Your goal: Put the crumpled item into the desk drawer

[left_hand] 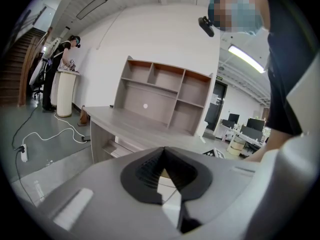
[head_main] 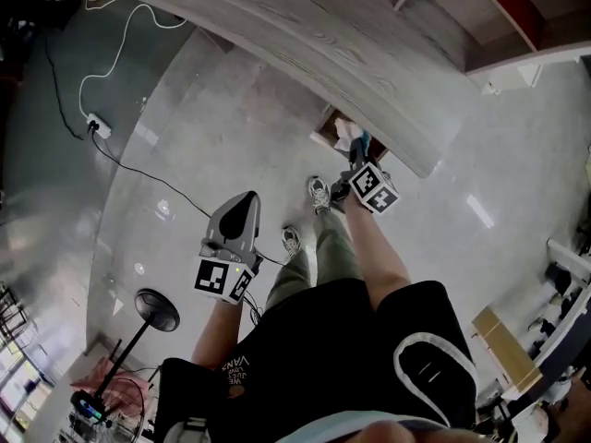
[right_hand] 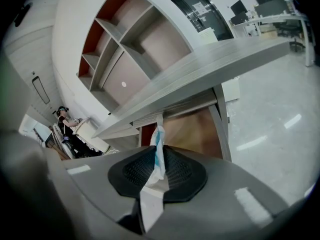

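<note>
The crumpled item (right_hand: 158, 143), white with a blue streak, is pinched between the pads of my right gripper (right_hand: 159, 153), which is shut on it. In the head view the right gripper (head_main: 358, 158) holds the crumpled item (head_main: 347, 136) at the mouth of the open desk drawer (head_main: 328, 129), under the front edge of the grey wooden desk (head_main: 305, 35). The right gripper view shows the drawer's brown inside (right_hand: 192, 129) just beyond the item. My left gripper (head_main: 242, 203) hangs low over the floor, away from the desk. Its pads meet with nothing between them, so the left gripper (left_hand: 162, 152) is shut.
A white cable and power strip (head_main: 98, 127) lie on the floor at the left. A black round-based stand (head_main: 155, 310) is near my left side. My shoes (head_main: 319, 195) stand before the drawer. A shelf unit (left_hand: 161, 96) sits on the desk. Another person (left_hand: 61, 59) stands far off.
</note>
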The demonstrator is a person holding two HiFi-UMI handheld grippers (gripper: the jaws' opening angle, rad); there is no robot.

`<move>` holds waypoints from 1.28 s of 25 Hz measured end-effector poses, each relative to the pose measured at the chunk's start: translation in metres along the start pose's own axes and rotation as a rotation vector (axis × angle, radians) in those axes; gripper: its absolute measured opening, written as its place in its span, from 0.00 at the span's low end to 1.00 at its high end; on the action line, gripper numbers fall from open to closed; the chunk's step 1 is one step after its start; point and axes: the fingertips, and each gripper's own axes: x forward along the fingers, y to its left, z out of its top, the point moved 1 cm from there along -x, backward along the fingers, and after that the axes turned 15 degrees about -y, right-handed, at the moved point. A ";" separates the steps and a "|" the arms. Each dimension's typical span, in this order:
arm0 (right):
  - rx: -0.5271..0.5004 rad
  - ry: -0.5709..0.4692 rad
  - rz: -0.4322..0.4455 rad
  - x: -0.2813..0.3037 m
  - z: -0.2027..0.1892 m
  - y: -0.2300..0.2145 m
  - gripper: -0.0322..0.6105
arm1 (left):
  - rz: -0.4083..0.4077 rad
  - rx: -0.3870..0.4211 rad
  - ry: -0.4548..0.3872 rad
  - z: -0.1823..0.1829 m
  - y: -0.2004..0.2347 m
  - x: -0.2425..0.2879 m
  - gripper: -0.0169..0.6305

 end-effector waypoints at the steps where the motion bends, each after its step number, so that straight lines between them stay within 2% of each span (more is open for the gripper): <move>1: 0.015 0.001 0.001 0.002 -0.002 0.001 0.12 | 0.001 0.000 0.001 -0.001 0.000 0.001 0.11; 9: 0.079 0.000 -0.046 0.019 -0.007 0.000 0.12 | 0.013 -0.002 0.002 -0.005 0.003 0.007 0.11; 27: 0.064 0.017 -0.060 0.022 -0.010 -0.002 0.13 | 0.017 -0.009 0.026 -0.015 0.001 -0.002 0.11; 32: 0.043 0.022 -0.094 0.015 -0.009 -0.008 0.26 | 0.014 -0.010 0.025 -0.014 0.000 -0.004 0.11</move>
